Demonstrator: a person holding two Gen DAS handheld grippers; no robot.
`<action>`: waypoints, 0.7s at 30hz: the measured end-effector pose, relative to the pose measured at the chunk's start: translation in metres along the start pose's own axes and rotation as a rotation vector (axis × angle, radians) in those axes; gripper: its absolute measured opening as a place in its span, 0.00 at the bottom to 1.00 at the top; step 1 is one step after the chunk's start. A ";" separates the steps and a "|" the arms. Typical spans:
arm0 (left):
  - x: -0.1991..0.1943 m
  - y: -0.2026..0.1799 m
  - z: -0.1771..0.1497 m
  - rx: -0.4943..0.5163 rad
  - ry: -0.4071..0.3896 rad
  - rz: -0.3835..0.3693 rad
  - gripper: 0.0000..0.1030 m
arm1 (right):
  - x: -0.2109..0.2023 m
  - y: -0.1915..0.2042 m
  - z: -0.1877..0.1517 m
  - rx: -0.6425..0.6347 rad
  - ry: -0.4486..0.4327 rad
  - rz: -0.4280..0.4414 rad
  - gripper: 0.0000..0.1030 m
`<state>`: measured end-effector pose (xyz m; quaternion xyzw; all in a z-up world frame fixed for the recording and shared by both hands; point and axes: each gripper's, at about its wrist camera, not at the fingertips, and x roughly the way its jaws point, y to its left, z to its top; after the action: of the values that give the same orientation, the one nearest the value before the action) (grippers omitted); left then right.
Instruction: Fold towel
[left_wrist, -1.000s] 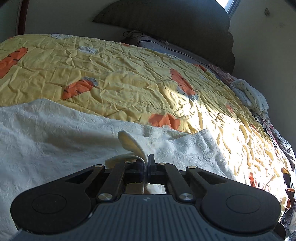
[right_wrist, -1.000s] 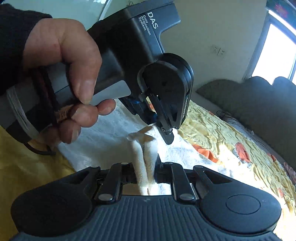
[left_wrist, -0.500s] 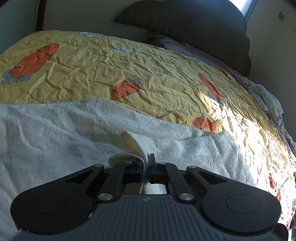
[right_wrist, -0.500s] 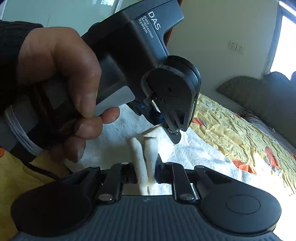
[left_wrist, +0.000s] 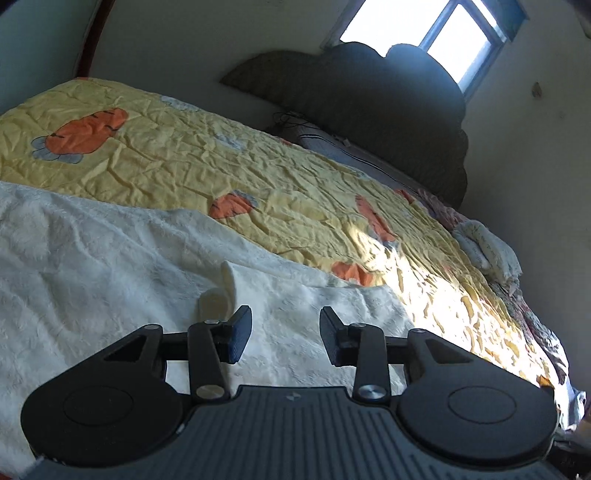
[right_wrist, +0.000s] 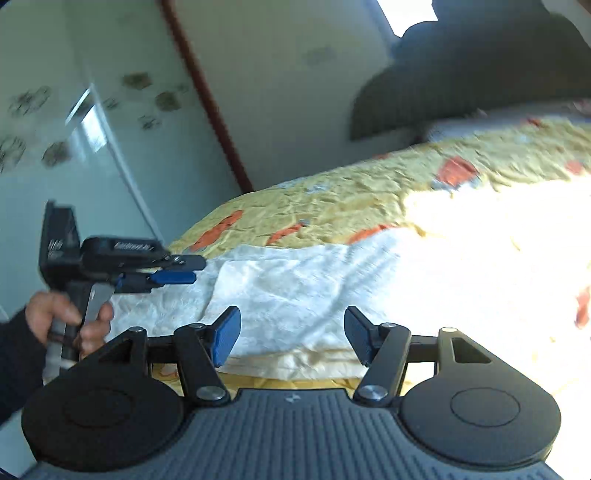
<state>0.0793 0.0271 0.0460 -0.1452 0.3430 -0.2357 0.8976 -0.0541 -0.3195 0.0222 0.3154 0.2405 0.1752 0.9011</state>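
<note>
A white textured towel (left_wrist: 110, 266) lies folded on the yellow bedspread. In the left wrist view my left gripper (left_wrist: 285, 338) hovers over it with its jaws opening and nothing between the pads; a released corner (left_wrist: 218, 295) stands up just beyond the left finger. In the right wrist view the towel (right_wrist: 295, 291) lies flat with stacked edges near the front. My right gripper (right_wrist: 291, 338) is above that near edge, jaws opening, nothing pinched. The left gripper (right_wrist: 177, 269) appears at the left of this view, held by a hand (right_wrist: 59, 314) in a dark sleeve.
The yellow bedspread (left_wrist: 229, 173) with orange carrot prints covers the bed. A dark headboard (left_wrist: 369, 96) and a window (left_wrist: 424, 37) lie beyond. Crumpled bedding (left_wrist: 487, 254) sits at the bed's far right edge. A pale wardrobe door (right_wrist: 74, 129) stands left.
Both grippers have let go of the towel corners and their jaws have spread. The right gripper has rolled and pulled back from the left one, which has also shifted.
</note>
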 end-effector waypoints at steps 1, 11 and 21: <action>0.007 -0.015 -0.011 0.059 0.021 -0.023 0.44 | -0.001 -0.013 -0.002 0.090 0.010 0.021 0.61; 0.038 -0.046 -0.074 0.328 0.073 0.034 0.46 | 0.038 -0.069 -0.024 0.654 0.092 0.081 0.61; 0.034 -0.037 -0.082 0.324 0.011 0.011 0.49 | 0.039 -0.088 -0.047 0.884 0.044 0.129 0.62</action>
<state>0.0336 -0.0301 -0.0164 0.0045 0.3065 -0.2838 0.9086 -0.0330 -0.3440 -0.0799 0.6809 0.2913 0.1183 0.6615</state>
